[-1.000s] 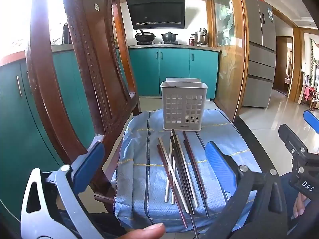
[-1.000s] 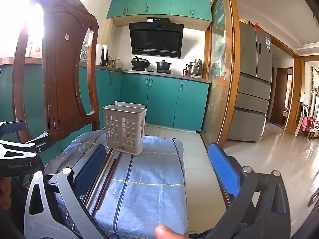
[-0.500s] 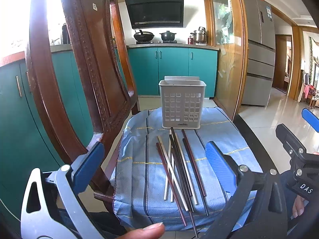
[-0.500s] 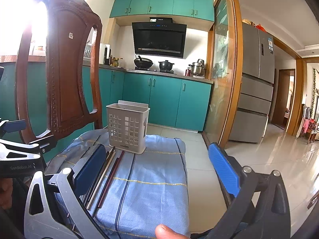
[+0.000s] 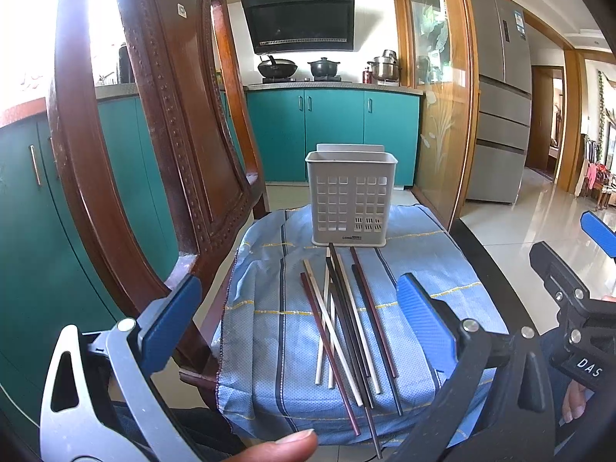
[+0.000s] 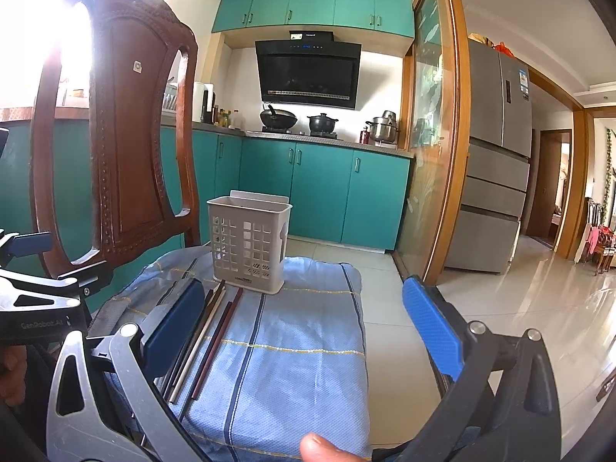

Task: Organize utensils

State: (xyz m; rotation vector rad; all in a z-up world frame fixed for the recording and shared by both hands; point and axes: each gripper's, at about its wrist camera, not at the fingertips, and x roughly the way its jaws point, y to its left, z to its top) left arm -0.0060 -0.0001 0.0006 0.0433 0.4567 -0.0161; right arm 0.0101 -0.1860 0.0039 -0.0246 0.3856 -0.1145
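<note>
Loose on a blue striped cloth (image 5: 265, 331), a pile of chopsticks (image 5: 346, 323) — dark red, black and pale ones, crossing each other, pointing toward a white holder (image 5: 351, 202). Standing upright at the far end of the same cloth, the holder, with square holes in its walls; nothing visible above its rim, and the tips of the nearest sticks just beside its base. Spread over the seat of a dark wooden chair (image 5: 161, 146), the cloth, with the carved chair back rising on the left.

Left gripper (image 5: 292, 319): wide open, holding nothing, hanging over the near end of the cloth with the chopstick pile between its two blue pads (image 5: 423, 323). A thumb tip (image 5: 285, 444) at the bottom edge of that view.

Right gripper (image 6: 304, 327): also wide open and holding nothing — its left pad above the sticks, its right pad beyond the edge of the cloth, over the tiled floor (image 6: 519, 308). From this side, the chopsticks (image 6: 208, 338) partly hidden behind the left pad.

Behind, teal cabinets (image 5: 331, 131) and pots on a stove.
</note>
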